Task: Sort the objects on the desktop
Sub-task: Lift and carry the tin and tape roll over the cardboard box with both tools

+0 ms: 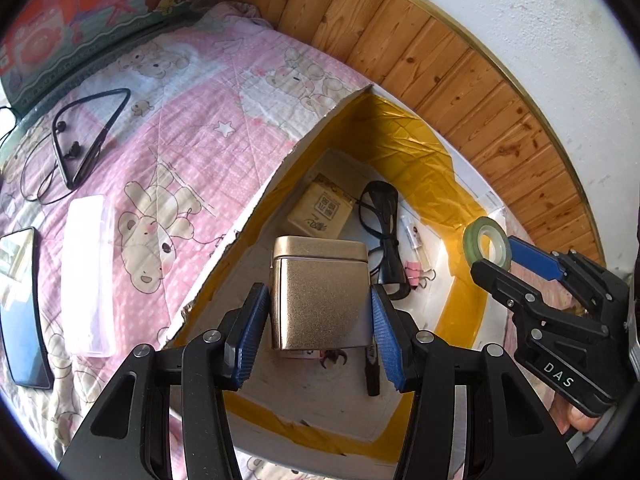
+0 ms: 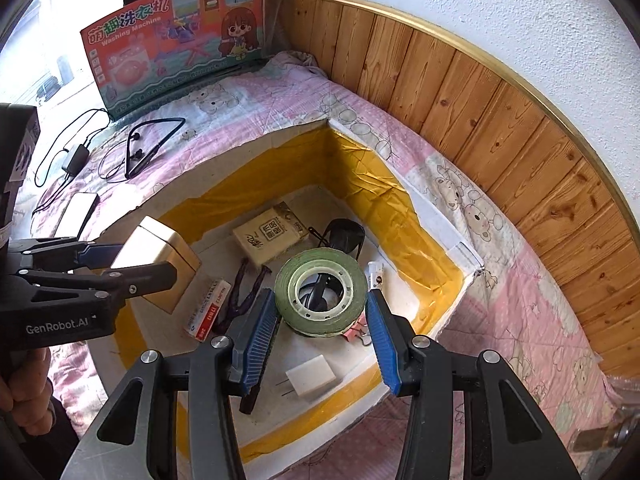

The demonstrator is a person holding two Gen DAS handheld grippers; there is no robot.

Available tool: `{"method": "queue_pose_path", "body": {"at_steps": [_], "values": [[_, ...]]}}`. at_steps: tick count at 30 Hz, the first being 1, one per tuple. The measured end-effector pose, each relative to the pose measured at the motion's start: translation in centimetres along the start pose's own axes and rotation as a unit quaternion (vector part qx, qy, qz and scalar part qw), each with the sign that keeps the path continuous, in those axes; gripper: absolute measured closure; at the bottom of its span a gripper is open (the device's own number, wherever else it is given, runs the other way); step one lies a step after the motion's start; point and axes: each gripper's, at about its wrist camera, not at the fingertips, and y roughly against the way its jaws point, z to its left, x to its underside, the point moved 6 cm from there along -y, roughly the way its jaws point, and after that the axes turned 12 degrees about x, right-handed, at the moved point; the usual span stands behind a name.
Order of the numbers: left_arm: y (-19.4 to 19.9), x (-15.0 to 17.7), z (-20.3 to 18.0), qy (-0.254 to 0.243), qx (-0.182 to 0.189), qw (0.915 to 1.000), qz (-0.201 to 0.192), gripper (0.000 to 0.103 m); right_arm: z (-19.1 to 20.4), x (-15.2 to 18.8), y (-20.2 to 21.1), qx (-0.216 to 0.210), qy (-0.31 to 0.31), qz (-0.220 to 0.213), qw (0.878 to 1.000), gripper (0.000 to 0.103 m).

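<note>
My left gripper (image 1: 320,320) is shut on a gold metal tin (image 1: 320,292) and holds it above a white foam box (image 1: 256,208) lined with yellow tape. The tin also shows in the right wrist view (image 2: 160,256), held by the left gripper (image 2: 132,268). My right gripper (image 2: 324,320) is shut on a green tape roll (image 2: 320,292) over the box (image 2: 432,208); it shows in the left wrist view (image 1: 516,260) with the roll (image 1: 486,242). In the box lie a tissue pack (image 2: 268,236), black glasses (image 1: 384,216), a pink binder clip (image 1: 416,270), a white charger (image 2: 310,376) and a small red-and-white box (image 2: 208,312).
On the pink bear-print quilt (image 1: 180,140) lie a black neckband earphone (image 1: 88,136), a white case (image 1: 86,272) and a phone (image 1: 22,304). A toy washing machine carton (image 2: 180,40) stands at the back. A wood-panelled wall (image 2: 500,120) runs along the right.
</note>
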Motion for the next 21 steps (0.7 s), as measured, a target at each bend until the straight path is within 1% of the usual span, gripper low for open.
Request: {"method": "queue_pose_path", "body": {"at_steps": [4,7,10,13,15,19,21], "values": [[-0.5,-0.2,0.1,-0.002,-0.003,1.0000,0.006,0.050,-0.3,-0.9,-2.3,-0.008,0.000,0.023,1.000,0.055],[-1.4,0.1,-0.7,-0.018,-0.002,0.9996,0.024,0.050,-0.4,-1.8,-3.7,-0.017,-0.004,0.035,0.999,0.055],[-2.4,1.0,-1.9,-0.032,0.017,0.9980,0.051,0.050,-0.4,-2.9,-4.8,-0.020,-0.004,0.043,0.999,0.055],[-3.1,2.0,-3.0,-0.033,0.056,0.9945,0.082,0.050,-0.7,-3.8,-5.9,-0.020,0.001,0.053,0.998,0.055],[-3.5,2.7,-3.6,-0.032,0.073,0.9914,0.103,0.050,-0.9,-4.3,-6.7,-0.026,0.006,0.063,0.998,0.055],[-4.3,3.7,-4.4,-0.038,0.074,0.9885,0.126,0.050,-0.4,-5.1,-8.0,-0.055,0.021,0.077,0.995,0.055],[-4.5,3.9,-4.2,-0.031,0.073,0.9883,0.131,0.050,0.2,-5.5,-8.8,-0.055,0.031,0.082,0.995,0.055]]}}
